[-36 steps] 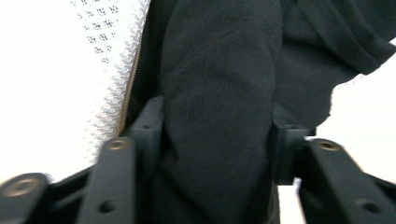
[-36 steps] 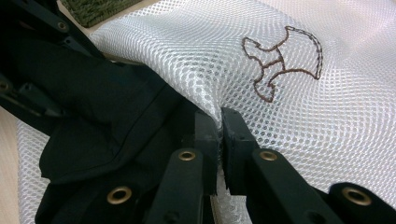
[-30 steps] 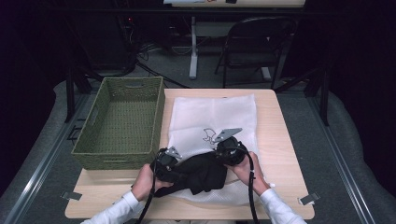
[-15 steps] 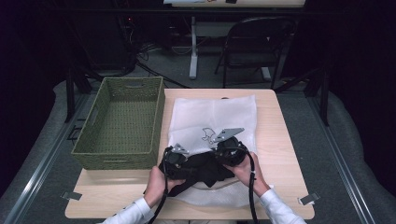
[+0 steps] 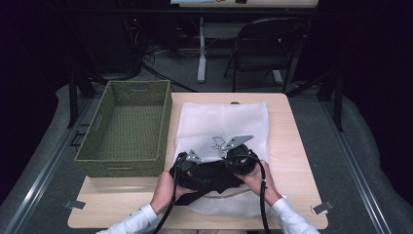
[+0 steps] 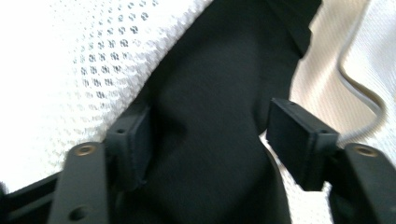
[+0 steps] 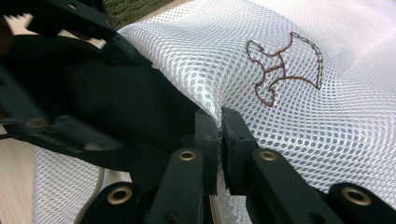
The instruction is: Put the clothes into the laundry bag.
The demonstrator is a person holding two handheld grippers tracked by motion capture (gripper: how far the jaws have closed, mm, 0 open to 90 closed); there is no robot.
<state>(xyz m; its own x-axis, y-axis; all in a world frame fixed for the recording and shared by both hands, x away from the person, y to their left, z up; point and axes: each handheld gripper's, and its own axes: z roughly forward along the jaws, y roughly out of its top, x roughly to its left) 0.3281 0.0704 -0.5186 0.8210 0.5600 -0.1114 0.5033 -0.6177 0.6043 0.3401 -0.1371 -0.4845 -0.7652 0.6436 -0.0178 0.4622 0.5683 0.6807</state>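
Right gripper (image 7: 219, 135): clamped on white mesh bag (image 5: 221, 122), lower centre of worktop (image 5: 292, 146). Left gripper (image 6: 208, 135): jaws just opening, black garment (image 6: 210, 93) loose between. Garment partly bagged; basket (image 5: 124, 126) empty.

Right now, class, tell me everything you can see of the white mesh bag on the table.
The white mesh bag lies flat on the wooden table, beside the green woven basket. It looks like soft netting with fine holes and carries a small brown stitched emblem. A black garment lies at its near end. The right gripper is shut on a raised fold of the mesh. The left gripper, jaws just opening, straddles the black cloth without pressing it.
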